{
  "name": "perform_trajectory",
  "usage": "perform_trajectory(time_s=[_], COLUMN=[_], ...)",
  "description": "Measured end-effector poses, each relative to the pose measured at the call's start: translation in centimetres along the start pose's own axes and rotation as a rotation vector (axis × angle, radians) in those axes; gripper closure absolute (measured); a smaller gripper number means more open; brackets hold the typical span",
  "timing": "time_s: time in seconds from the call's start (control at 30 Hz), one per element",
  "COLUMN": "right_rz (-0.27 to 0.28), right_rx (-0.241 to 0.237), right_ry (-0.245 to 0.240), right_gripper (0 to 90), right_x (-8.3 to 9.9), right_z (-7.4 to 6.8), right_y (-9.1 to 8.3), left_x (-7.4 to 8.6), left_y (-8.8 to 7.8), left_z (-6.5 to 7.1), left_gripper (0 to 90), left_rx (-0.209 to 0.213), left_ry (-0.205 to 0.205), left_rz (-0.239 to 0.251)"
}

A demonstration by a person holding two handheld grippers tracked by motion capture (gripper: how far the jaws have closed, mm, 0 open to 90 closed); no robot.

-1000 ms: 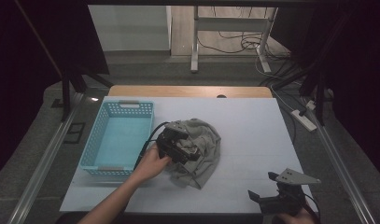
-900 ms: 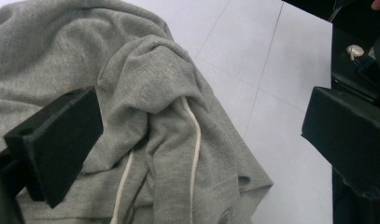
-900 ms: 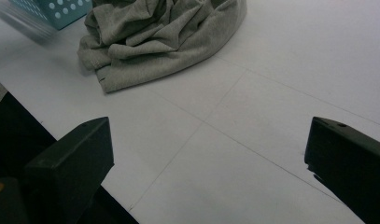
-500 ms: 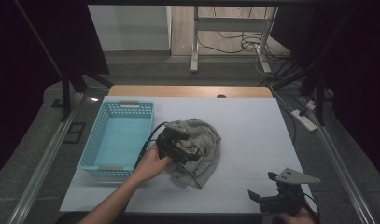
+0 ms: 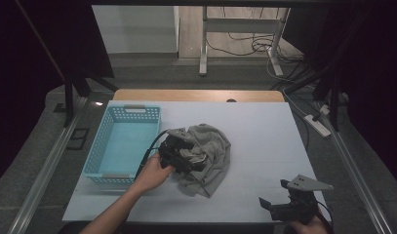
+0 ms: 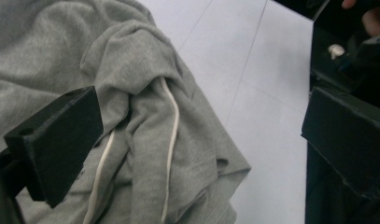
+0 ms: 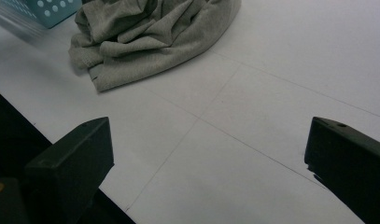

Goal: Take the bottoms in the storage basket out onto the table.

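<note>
Grey garment [image 5: 211, 151] unmoved since before, left tool [image 5: 184, 155] spread over it, right tool [image 5: 279, 202] spread, idle

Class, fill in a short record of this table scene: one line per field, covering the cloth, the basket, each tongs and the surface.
Cloth: grey garment, crumpled, on the table beside the basket
Basket: light blue, nothing seen inside
Left tongs: jaws open, over the garment's folds and white cord
Right tongs: jaws open, over bare table, apart from the garment
Surface: white table
</note>
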State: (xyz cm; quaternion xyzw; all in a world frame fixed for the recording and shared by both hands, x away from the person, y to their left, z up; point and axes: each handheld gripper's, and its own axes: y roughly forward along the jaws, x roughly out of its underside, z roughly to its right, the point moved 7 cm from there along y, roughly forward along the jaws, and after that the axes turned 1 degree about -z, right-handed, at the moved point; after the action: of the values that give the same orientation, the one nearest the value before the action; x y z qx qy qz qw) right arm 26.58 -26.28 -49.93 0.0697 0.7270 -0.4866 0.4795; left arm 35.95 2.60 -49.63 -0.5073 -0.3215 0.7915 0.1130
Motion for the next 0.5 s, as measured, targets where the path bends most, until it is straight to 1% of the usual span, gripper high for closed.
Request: perform_trajectory(time_s=[0.1, 0.17, 0.2, 0.3, 0.37, 0.5], right_rz=[0.003, 0.004, -0.003, -0.009, -0.004, 0.010], right_rx=[0.001, 0.000, 0.001, 0.002, 0.002, 0.000], right_ry=[0.003, 0.003, -0.003, -0.009, -0.005, 0.013], right_gripper=[1.8, 1.8, 1.8, 1.8, 1.8, 1.8], right_x=[-0.02, -0.03, -0.02, 0.01, -0.01, -0.06], right_z=[0.02, 0.00, -0.02, -0.08, -0.04, 0.12], right_y=[-0.02, 0.00, 0.06, 0.12, 0.07, -0.06], left_x=[0.17, 0.28, 0.34, 0.53, 0.68, 0.81], left_y=[-0.11, -0.25, -0.42, -0.63, -0.70, -0.78], left_z=[0.05, 0.07, 0.07, 0.03, -0.03, 0.06], left_gripper=[0.0, 0.0, 0.0, 0.0, 0.0, 0.0], left_rx=[-0.005, -0.001, 0.008, 0.006, -0.010, -0.005], left_ry=[0.006, 0.001, -0.007, -0.004, 0.000, -0.002], left_rz=[-0.008, -0.006, -0.002, -0.010, -0.021, -0.022])
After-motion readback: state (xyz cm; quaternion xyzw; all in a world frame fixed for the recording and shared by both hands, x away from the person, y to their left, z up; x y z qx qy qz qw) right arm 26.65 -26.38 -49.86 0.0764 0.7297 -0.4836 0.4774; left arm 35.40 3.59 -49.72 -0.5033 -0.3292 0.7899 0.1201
